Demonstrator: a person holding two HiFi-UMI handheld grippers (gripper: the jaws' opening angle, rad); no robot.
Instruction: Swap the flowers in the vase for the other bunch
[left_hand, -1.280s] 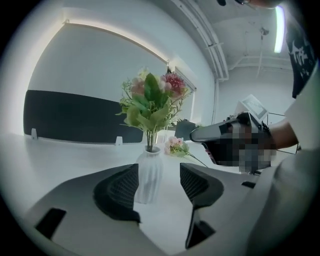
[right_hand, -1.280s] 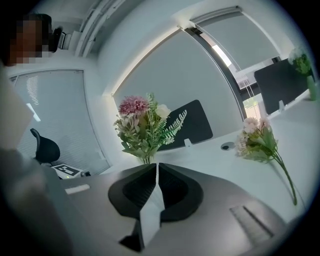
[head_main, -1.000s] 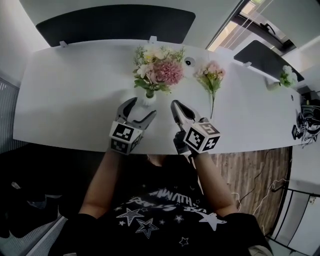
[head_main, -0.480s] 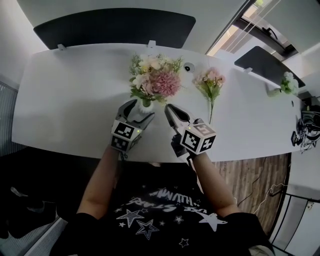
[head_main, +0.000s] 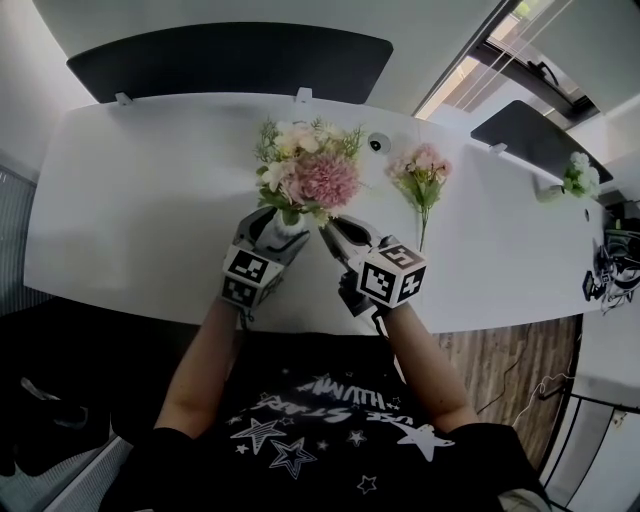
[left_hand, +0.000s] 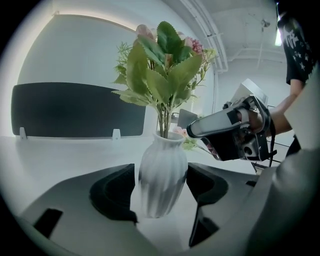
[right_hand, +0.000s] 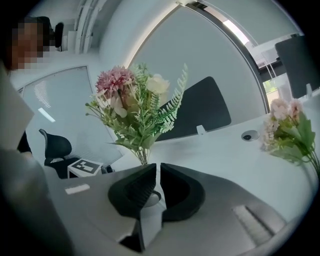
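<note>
A white ribbed vase (left_hand: 162, 172) stands on the white table (head_main: 140, 200) and holds a bunch of pink and cream flowers (head_main: 312, 172) with green leaves (left_hand: 160, 75). My left gripper (head_main: 274, 226) is open, one jaw on either side of the vase's belly; a thin strip of light shows at the left pad. My right gripper (head_main: 326, 224) is shut and empty, its tip just right of the vase, below the blooms (right_hand: 131, 107). The other bunch (head_main: 422, 170), pale pink, lies flat on the table further right (right_hand: 289, 129).
A dark partition screen (head_main: 230, 55) runs along the table's far edge. A round cable grommet (head_main: 377, 143) sits between the two bunches. A small potted plant (head_main: 576, 176) stands on the desk at far right. The table's near edge (head_main: 150, 312) is right under my hands.
Both grippers have moved forward to the vase. The left jaws now stand around its belly, and the right gripper's shut tip has come in beside it under the flowers.
</note>
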